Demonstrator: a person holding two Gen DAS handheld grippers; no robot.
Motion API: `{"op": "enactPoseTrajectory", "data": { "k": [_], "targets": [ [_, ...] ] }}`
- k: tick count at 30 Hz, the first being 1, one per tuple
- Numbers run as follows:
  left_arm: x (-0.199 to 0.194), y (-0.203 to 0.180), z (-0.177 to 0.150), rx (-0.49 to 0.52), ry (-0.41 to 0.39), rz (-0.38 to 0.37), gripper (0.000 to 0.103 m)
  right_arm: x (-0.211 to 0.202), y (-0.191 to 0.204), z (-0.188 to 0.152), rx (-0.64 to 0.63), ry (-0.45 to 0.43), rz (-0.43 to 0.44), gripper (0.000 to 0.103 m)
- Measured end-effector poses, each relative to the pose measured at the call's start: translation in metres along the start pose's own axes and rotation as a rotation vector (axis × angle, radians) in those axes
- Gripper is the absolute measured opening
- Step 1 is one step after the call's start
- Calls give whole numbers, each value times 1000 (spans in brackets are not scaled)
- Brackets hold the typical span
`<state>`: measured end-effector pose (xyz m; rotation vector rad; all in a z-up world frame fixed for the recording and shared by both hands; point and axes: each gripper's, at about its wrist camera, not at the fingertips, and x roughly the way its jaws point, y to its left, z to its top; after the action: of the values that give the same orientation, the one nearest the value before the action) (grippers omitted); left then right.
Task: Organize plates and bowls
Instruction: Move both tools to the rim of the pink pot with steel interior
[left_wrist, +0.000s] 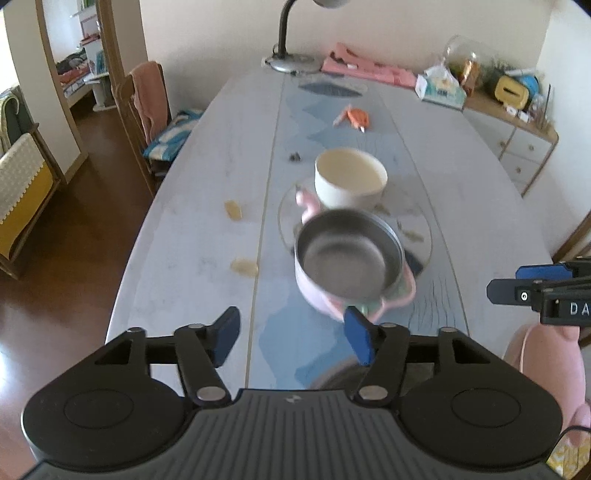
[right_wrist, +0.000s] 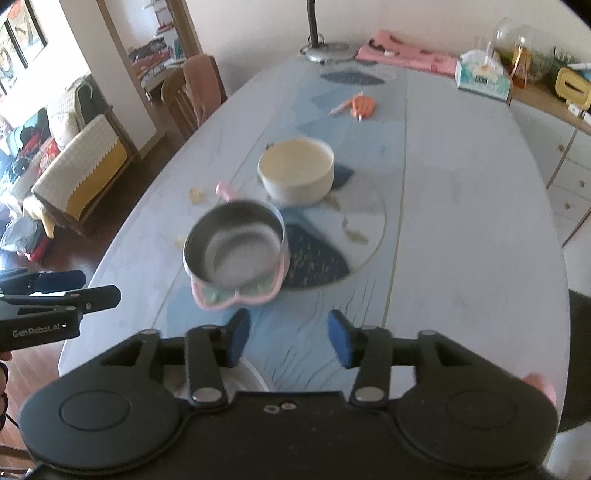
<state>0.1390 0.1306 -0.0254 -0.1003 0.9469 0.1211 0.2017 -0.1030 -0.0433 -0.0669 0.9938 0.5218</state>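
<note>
A: What do the left gripper (left_wrist: 293, 338) and its fingers show?
B: Both blue pads (left_wrist: 225, 334) stand apart, released, with nothing between them. The steel bowl (left_wrist: 349, 254) sits just ahead of the right-hand pad, nested in a pink handled dish (left_wrist: 397, 295), apart from either pad.

A: And the right gripper (right_wrist: 290, 338)?
B: Likewise released; its fingers (right_wrist: 341, 339) are spread over bare tablecloth and grasp nothing. The steel bowl (right_wrist: 236, 249) lies ahead of the left-hand finger, inside the pink handled dish (right_wrist: 236, 297).

A: What lies farther out?
B: A cream bowl (left_wrist: 351, 179) stands upright beyond the steel bowl, close behind it along the line of the fingers. Both rest on a clear round plate (left_wrist: 424, 236) on the table (left_wrist: 192, 206). Whether the cream bowl touches the pink dish cannot be told through the blur.

A: Anything past the bowls?
B: A small orange item (left_wrist: 356, 116) lies well beyond, and a lamp base (left_wrist: 293, 61) stands at the far table end.
</note>
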Motion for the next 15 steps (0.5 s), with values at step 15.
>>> {"op": "enactPoseTrajectory", "data": {
  "k": [15],
  "targets": [
    [38, -12, 53, -33, -83, 16, 75, 31, 7, 54, -50, -49, 34, 74]
  ]
}}
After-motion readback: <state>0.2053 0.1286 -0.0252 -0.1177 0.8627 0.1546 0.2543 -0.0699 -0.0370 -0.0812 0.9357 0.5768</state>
